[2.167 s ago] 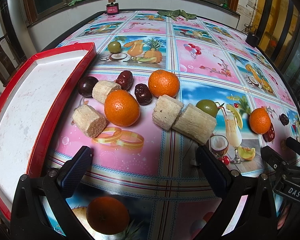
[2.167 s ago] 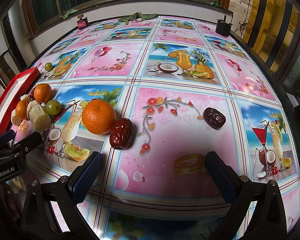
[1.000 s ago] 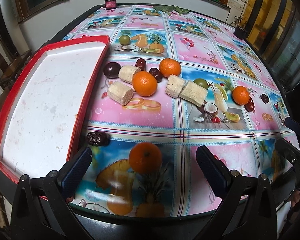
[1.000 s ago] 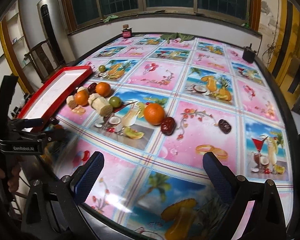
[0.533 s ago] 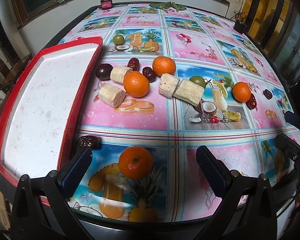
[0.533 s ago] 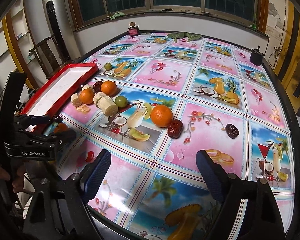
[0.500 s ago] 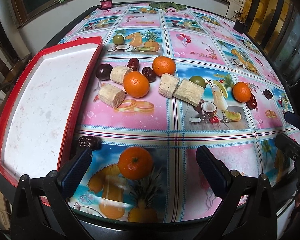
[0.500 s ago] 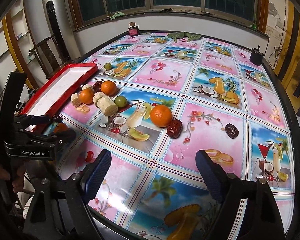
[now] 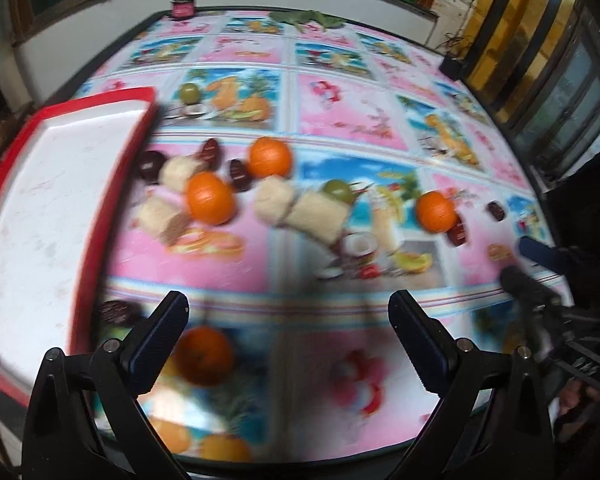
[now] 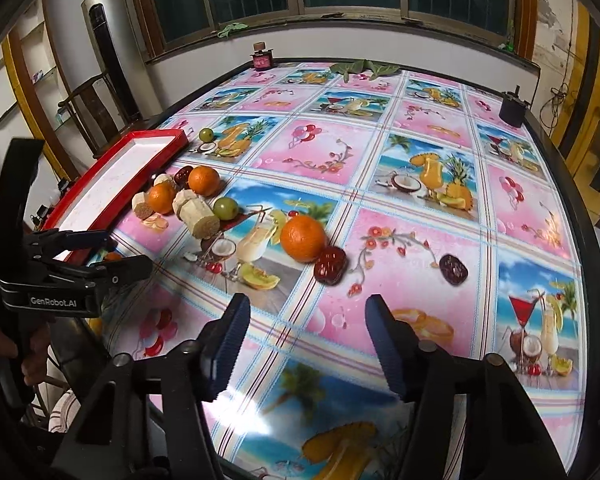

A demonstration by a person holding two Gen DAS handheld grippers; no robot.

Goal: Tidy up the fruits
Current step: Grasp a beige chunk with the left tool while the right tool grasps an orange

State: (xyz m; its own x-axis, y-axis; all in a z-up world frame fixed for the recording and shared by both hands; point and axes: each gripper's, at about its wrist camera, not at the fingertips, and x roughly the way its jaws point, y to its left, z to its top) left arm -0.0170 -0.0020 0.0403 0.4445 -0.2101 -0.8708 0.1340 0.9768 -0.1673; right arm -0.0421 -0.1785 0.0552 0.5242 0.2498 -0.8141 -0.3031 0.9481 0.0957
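A red-rimmed white tray (image 9: 112,216) (image 10: 112,178) lies at the table's left edge. Beside it sit oranges (image 9: 210,198), sugarcane pieces (image 9: 316,216), dark dates (image 9: 240,174) and a green fruit (image 9: 338,190). One orange (image 9: 204,354) and a date (image 9: 116,312) lie near my left gripper (image 9: 288,312), which is open and empty above the table's near edge. My right gripper (image 10: 306,316) is open and empty, narrower than before; an orange (image 10: 302,238) and a date (image 10: 330,266) lie just beyond it, another date (image 10: 454,270) to the right.
The table (image 10: 420,152) has a printed fruit-pattern cloth. A small red jar (image 10: 262,58), green leaves (image 10: 362,68) and a black box (image 10: 512,110) stand at its far edge. A green fruit (image 10: 206,134) lies past the tray. A chair (image 10: 96,108) stands at the left.
My left gripper has moved forward toward the fruits; its view is blurred. My right gripper's fingers have closed partway and it has moved a little closer to the orange and date.
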